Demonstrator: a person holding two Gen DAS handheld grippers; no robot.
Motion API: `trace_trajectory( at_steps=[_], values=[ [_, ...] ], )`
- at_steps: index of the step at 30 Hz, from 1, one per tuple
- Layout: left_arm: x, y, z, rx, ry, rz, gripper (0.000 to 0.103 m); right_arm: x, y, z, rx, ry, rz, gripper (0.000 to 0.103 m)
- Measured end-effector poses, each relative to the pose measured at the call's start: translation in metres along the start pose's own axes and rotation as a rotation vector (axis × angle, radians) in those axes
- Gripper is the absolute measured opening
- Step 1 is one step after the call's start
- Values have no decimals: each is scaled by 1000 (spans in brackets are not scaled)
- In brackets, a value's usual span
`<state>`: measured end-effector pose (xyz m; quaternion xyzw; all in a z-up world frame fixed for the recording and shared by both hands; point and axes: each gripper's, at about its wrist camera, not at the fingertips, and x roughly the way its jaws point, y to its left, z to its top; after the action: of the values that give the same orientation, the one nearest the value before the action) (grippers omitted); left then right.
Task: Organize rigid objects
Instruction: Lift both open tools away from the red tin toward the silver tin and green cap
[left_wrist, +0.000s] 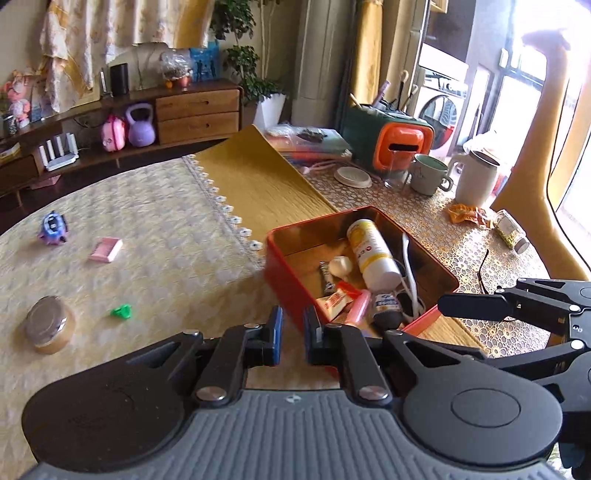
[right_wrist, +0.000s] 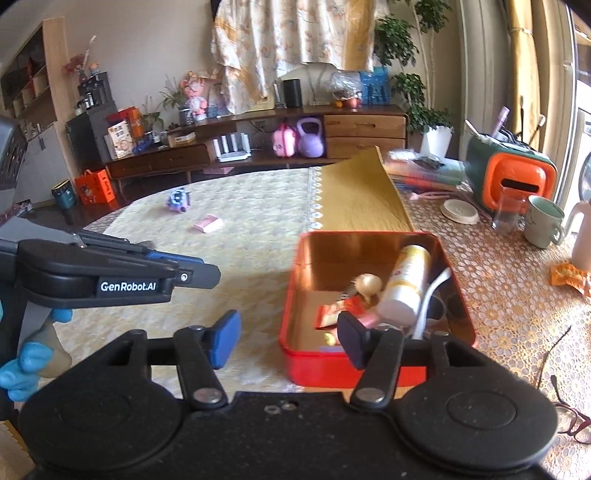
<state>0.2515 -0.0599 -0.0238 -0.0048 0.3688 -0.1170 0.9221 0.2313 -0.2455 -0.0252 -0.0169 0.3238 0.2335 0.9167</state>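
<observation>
1. Red tin (left_wrist: 364, 266), just ahead of both jaws, already holds a white bottle (left_wrist: 373, 254), tubes and a cable.
2. Left gripper (left_wrist: 293, 334): jaws pressed together, nothing pinched. Right gripper (right_wrist: 288, 341): jaws spread, empty.
3. Outstanding, left of the jaws on the worktop: tape roll (left_wrist: 50, 325), green piece (left_wrist: 122, 312), pink box (left_wrist: 106, 250), purple toy (left_wrist: 54, 228).

Past my work I see an orange-fronted green box (left_wrist: 388, 142) at the far edge of the surface (left_wrist: 258, 184), with a pale mug (left_wrist: 430, 173) and a white jug (left_wrist: 474, 177) just beside it. A low wooden sideboard (right_wrist: 258, 144) runs along the wall, holding a purple kettlebell (right_wrist: 311, 138) and a pink case (right_wrist: 284, 144). A potted plant (right_wrist: 424, 99) stands by the curtain (right_wrist: 295, 40).
</observation>
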Motion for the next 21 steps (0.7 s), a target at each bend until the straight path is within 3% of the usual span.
trace_trajectory(
  at_steps=[12,21],
  values=[
    [-49,57,-33,-61,-33,83,11,-7,62,3,-72,-17,75,64],
    [-74,94,-60,-72,-49,155,12,0,103,6,-100,-24,119,75]
  ],
)
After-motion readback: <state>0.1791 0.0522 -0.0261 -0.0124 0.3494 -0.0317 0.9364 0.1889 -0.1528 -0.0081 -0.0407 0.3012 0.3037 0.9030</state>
